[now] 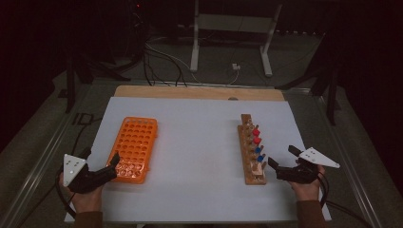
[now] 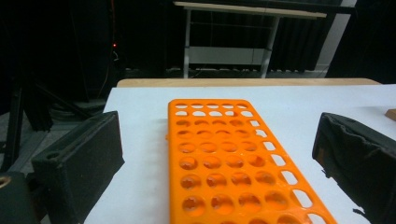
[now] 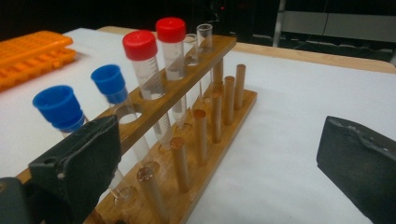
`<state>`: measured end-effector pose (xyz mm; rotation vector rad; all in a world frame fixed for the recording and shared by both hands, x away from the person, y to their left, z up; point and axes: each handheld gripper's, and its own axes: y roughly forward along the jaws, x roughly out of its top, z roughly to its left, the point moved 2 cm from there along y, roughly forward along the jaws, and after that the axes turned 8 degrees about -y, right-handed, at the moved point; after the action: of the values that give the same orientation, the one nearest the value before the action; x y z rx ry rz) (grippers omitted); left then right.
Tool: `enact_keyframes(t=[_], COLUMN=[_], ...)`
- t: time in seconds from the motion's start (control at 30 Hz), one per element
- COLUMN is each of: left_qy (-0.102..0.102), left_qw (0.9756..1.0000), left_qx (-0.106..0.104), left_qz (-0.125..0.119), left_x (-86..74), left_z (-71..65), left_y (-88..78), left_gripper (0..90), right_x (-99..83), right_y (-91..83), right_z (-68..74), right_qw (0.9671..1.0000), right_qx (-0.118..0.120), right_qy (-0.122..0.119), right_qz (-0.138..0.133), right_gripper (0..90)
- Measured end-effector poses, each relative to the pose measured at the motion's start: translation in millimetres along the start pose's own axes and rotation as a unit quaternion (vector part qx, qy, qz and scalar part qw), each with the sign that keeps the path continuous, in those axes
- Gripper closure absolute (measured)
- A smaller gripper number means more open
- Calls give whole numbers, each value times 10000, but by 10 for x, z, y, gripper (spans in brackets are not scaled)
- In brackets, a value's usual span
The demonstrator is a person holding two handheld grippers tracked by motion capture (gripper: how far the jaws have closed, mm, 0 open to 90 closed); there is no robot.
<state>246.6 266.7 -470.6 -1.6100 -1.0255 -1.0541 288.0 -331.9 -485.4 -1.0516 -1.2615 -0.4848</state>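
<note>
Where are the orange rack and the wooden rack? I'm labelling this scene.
orange rack [image 1: 134,148], high view, middle of its holed top.
wooden rack [image 3: 236,112], right gripper view, bare far end of its base.

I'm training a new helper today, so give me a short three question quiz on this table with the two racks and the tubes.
1. True or false: the orange rack already holds capped tubes.
2. Which caps stand nearer the person in the wooden rack? A) the red caps B) the blue caps
3. Fill in: the jaws of the left gripper and the right gripper both stand ____.

Key
1. False: its holes look empty in the left gripper view.
2. B: blue near, red farther, then uncapped glass tubes.
3. Open, with nothing between them.
</note>
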Motion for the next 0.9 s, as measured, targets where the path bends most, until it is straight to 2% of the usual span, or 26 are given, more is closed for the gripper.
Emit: enact_keyframes(t=[0.13,0.23,0.37,0.57,0.63,0.73,0.8,0.9], left_qy=[59,192,248,181,175,137,23,-11], left_qw=[10000,9998,9996,9998,9998,9999,10000,10000], left_qx=[-24,-53,-45,-22,-7,34,40,40], left_qz=[35,50,80,35,33,5,-14,-48], left_x=[5,11,-1,2,0,-10,-14,-3], left_z=[-77,-146,-168,-134,-125,-106,-91,-84], left_y=[-1,19,19,-19,-25,-47,-64,-84], left_gripper=[16,16,17,16,17,16,17,16], right_x=[13,56,99,154,180,199,209,230], right_y=[-20,-42,-62,-92,-124,-143,-147,-150], right_z=[-9,0,30,66,75,80,88,134], right_qw=[10000,10000,9999,9998,9997,9996,9995,9990], right_qx=[9,1,109,183,124,151,208,369], right_qy=[44,42,-1,-62,-137,-129,-148,-222], right_qz=[24,0,12,-16,-139,-195,-174,-131], right_gripper=[3,3,3,10,46,54,61,104])
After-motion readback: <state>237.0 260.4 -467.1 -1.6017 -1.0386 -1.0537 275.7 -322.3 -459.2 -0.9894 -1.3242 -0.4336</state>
